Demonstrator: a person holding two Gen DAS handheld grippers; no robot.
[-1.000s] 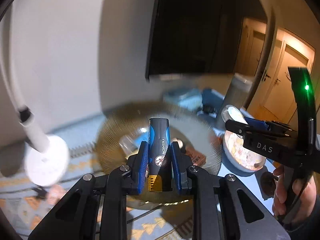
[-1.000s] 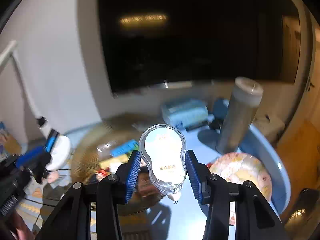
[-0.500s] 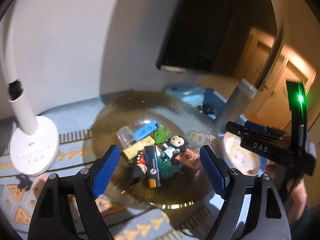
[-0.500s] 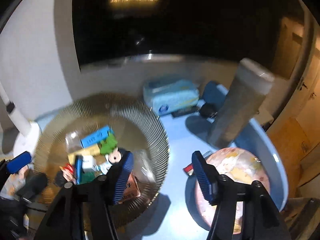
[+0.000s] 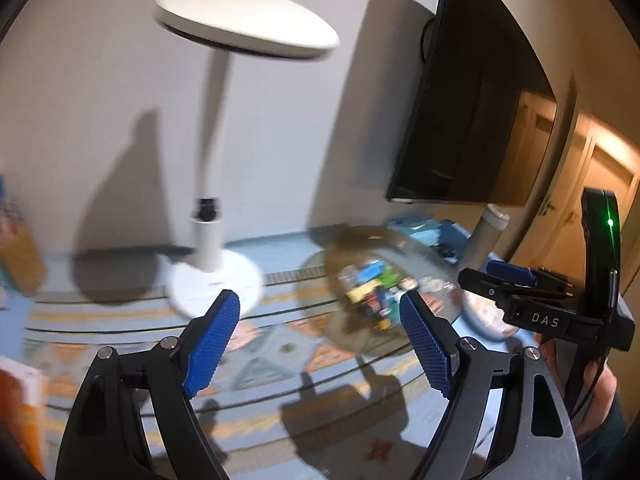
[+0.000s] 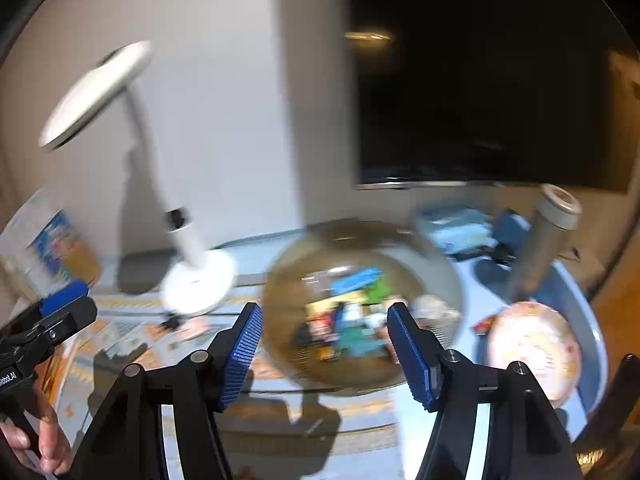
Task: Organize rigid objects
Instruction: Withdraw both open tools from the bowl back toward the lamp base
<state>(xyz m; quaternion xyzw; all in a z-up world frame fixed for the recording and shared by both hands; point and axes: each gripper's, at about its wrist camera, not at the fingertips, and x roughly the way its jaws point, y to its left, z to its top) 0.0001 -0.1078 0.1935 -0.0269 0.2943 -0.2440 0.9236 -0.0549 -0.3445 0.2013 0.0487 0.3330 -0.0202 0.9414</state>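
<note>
Amber glass forms the ribbed bowl (image 6: 362,308), which is set on the patterned tabletop (image 5: 280,364) between the white lamp (image 5: 212,276) and a floral plate (image 6: 534,348) near the right edge. A blurred heap of small rigid items (image 6: 348,316) is held inside the bowl; a blue block and a green piece can be made out, the rest not. The left gripper (image 5: 320,344) is seen with its blue pads spread wide and nothing between them; its jaws have just been opening. The right gripper (image 6: 325,354) is likewise parted and empty, its jaws also having just been opening. Both are held above the table, short of the bowl. A grey cylinder (image 6: 550,236) is seen upright near the far right edge.
</note>
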